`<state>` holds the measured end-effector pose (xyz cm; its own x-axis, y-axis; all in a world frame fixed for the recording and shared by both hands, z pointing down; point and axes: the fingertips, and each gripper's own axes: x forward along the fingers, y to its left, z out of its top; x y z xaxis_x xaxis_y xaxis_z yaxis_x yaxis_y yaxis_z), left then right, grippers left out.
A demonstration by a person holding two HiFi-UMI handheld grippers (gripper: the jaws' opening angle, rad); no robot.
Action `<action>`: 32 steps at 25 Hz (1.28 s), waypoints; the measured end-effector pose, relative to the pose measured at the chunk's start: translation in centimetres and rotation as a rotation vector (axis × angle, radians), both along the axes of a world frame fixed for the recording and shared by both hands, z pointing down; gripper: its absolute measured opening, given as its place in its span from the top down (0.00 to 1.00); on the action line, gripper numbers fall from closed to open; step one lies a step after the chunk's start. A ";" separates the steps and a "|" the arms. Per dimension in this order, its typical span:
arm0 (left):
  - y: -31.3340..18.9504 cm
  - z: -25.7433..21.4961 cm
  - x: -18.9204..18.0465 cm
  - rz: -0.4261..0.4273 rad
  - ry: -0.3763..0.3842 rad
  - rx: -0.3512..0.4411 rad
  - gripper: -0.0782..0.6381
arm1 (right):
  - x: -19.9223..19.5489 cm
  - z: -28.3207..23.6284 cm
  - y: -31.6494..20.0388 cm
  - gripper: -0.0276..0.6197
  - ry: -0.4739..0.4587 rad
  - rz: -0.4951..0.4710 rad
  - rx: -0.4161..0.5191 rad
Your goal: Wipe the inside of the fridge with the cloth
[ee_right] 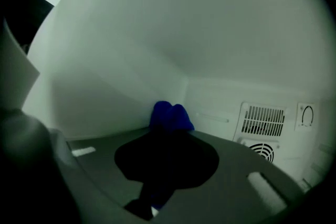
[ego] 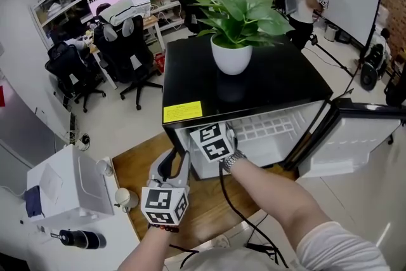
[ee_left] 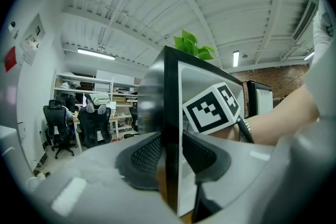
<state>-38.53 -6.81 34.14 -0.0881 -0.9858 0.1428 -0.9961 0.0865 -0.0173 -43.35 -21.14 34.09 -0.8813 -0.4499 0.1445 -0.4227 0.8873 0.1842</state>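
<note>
Cloth pinched in my right gripper, deep inside the fridge by its back corner; wiping looks under way, most walls probably left; left gripper clamps the fridge's front edge

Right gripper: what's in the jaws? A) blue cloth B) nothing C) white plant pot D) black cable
A: the right gripper view shows the right gripper with its jaws closed on a bunched blue cloth, inside the fridge.
</note>
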 end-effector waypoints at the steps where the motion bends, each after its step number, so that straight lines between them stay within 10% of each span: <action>1: 0.0 -0.1 0.0 0.000 -0.001 0.002 0.72 | -0.2 -0.1 -0.2 0.87 -0.002 0.005 -0.002; 32: -0.2 -0.2 -0.3 -0.025 -0.006 -0.009 0.72 | 5.1 0.5 -8.6 0.87 0.060 0.213 -0.031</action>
<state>-38.84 -6.98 33.91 -0.1133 -0.9821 0.1506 -0.9935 0.1109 -0.0244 -38.21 -29.77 34.59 -0.7564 -0.6194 0.2104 -0.5904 0.7849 0.1881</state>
